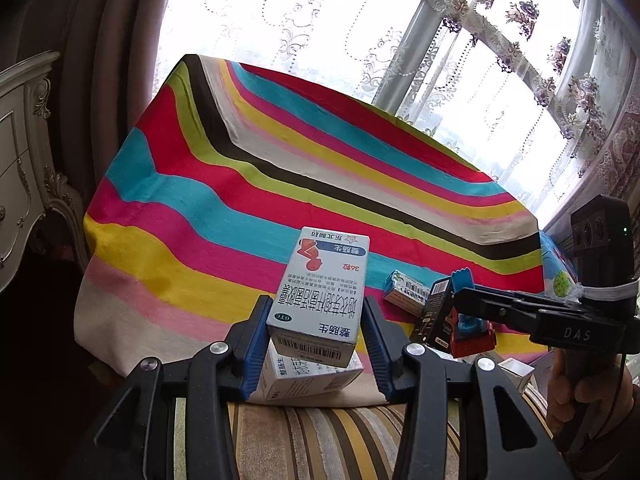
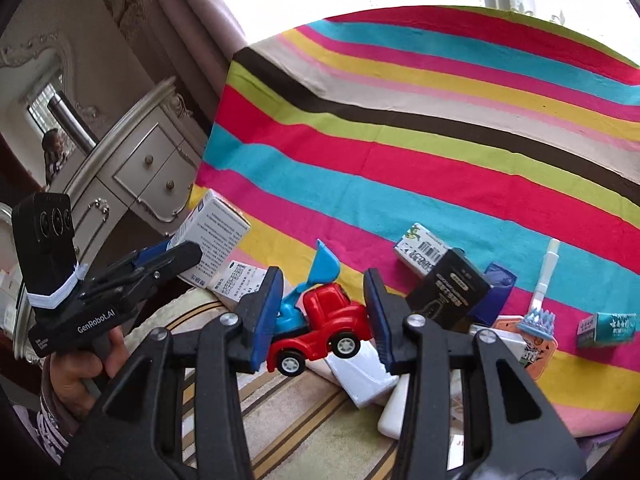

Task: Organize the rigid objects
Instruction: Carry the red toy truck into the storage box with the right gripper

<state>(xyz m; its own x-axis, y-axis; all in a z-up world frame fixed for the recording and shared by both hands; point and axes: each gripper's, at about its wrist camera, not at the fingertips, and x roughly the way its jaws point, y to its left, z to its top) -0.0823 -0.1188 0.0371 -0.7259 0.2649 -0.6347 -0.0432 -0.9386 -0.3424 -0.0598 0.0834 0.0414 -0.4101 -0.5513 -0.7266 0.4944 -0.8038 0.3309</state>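
My left gripper (image 1: 316,306) is shut on a white medicine box (image 1: 320,288) with blue print, held tilted just above a second, similar box (image 1: 316,374) that lies at the near edge of the striped cloth (image 1: 248,184). In the right wrist view the same box (image 2: 218,232) sits in the left gripper (image 2: 176,256). My right gripper (image 2: 323,278) is shut on a red toy truck (image 2: 324,320) with a blue scoop, lifted off the table and tilted. From the left wrist view, that truck (image 1: 470,330) hangs in the right gripper (image 1: 460,308) at the right.
A black box (image 2: 448,292), a small green-and-white box (image 2: 424,248), a dark blue box (image 2: 498,284), a white brush with blue bristles (image 2: 540,304), a teal box (image 2: 606,328) and flat white boxes (image 2: 368,376) crowd the near right. A pale dresser (image 2: 132,168) stands left.
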